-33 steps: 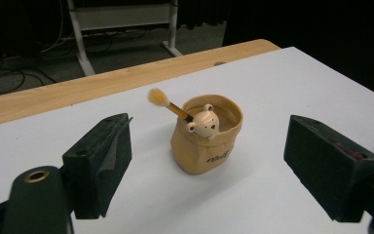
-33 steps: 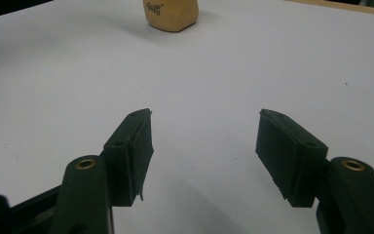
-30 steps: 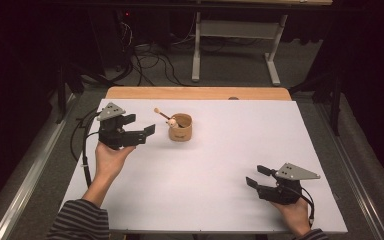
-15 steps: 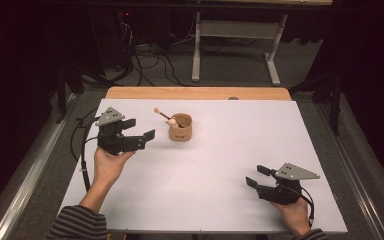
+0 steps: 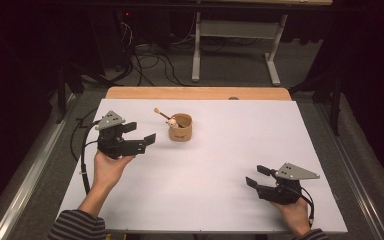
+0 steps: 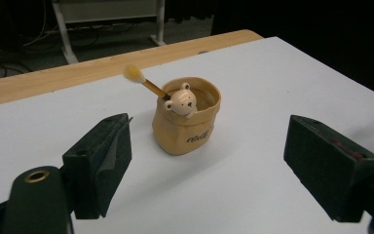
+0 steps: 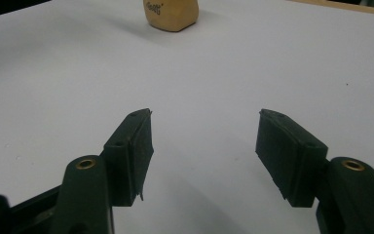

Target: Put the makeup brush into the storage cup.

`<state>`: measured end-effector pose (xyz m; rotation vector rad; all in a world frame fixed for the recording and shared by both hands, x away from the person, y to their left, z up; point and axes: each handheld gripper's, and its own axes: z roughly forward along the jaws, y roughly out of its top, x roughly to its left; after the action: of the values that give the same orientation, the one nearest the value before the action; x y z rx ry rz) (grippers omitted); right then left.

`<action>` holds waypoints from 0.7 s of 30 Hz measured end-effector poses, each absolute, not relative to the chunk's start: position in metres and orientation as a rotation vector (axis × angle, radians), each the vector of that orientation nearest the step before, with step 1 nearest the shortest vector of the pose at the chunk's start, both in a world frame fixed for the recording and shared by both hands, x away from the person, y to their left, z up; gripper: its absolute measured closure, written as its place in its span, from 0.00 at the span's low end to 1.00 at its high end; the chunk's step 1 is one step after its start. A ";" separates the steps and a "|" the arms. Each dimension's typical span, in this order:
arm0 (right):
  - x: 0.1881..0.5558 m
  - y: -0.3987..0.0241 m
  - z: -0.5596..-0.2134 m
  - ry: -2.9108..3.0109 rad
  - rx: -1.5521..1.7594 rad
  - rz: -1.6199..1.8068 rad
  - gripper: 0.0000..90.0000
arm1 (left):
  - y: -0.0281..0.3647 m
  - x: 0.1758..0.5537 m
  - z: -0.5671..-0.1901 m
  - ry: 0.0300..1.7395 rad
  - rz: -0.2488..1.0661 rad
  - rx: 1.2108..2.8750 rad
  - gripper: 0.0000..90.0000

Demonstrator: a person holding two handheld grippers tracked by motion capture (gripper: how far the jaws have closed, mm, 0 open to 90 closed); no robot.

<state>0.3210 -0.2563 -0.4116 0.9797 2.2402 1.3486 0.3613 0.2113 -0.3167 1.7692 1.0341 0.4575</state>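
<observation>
Left gripper (image 5: 142,134) fingers apart — near bear cup (image 5: 180,127)

Both grippers all black, boxy bodies. Left gripper (image 5: 142,134) and right gripper (image 5: 256,176) each carry a grey three-cornered plate (image 5: 110,119) on top, small dark dots on it. Black cable (image 5: 84,157) trails off the left unit; another black cable at the right one. In the gripper views the fingers (image 7: 130,156) are dark green-black blocks with flat rubbery pads, a brass-coloured eyelet (image 7: 85,163) at each finger base. Person wears a dark-and-grey striped sleeve (image 5: 75,227), bare hands.
</observation>
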 end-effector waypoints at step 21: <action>0.321 -0.256 -0.412 2.240 0.974 1.351 0.45 | 0.210 0.353 -0.323 1.019 0.422 1.782 0.21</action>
<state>0.3207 -0.2562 -0.4116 0.9739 2.2404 1.3512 0.3531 0.2099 -0.3234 1.7816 1.0190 0.4220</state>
